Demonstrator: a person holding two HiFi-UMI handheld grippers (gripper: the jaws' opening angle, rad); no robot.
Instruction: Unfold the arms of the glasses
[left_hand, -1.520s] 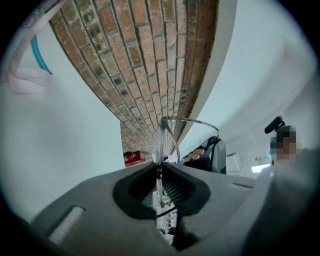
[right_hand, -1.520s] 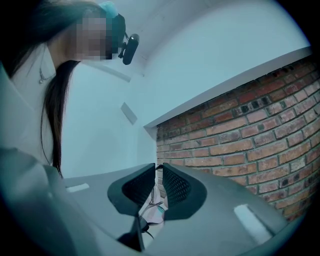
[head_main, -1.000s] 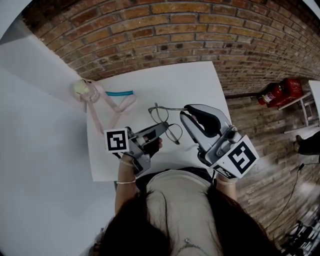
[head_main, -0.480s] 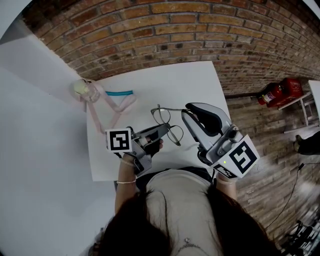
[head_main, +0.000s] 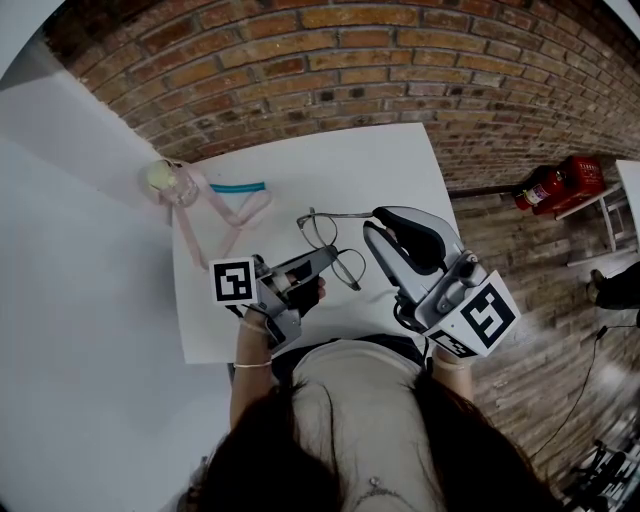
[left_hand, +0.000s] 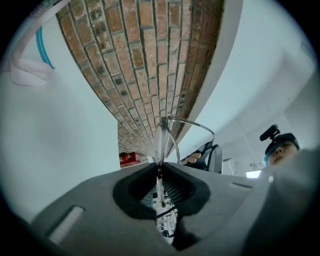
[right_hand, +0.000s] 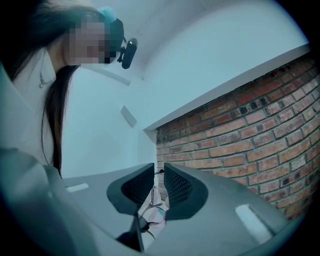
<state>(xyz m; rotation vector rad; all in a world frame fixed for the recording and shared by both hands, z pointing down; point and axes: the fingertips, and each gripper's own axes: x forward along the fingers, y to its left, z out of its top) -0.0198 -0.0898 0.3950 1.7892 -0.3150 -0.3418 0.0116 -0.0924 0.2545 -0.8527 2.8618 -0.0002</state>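
The left tool (head_main: 328, 260) pinches the glasses (head_main: 320, 230) mid-frame. The right tool (head_main: 380, 225), nearly closed, holds one arm (head_main: 348, 214), swung partly out. The other probably needs doing.

Saw a red-brown brick wall (head_main: 400, 60) ahead of the left gripper (head_main: 330, 256) and the right gripper (head_main: 380, 222), past the far edge of a white square tabletop (head_main: 370, 160) lying under both. Found a brown wooden plank floor (head_main: 530, 300) to the right of the right gripper, with a red fire extinguisher (head_main: 560, 185) on it near the wall's foot. Noted a plain white smooth surface (head_main: 80, 300) left of the left gripper. Met even, soft light throughout.
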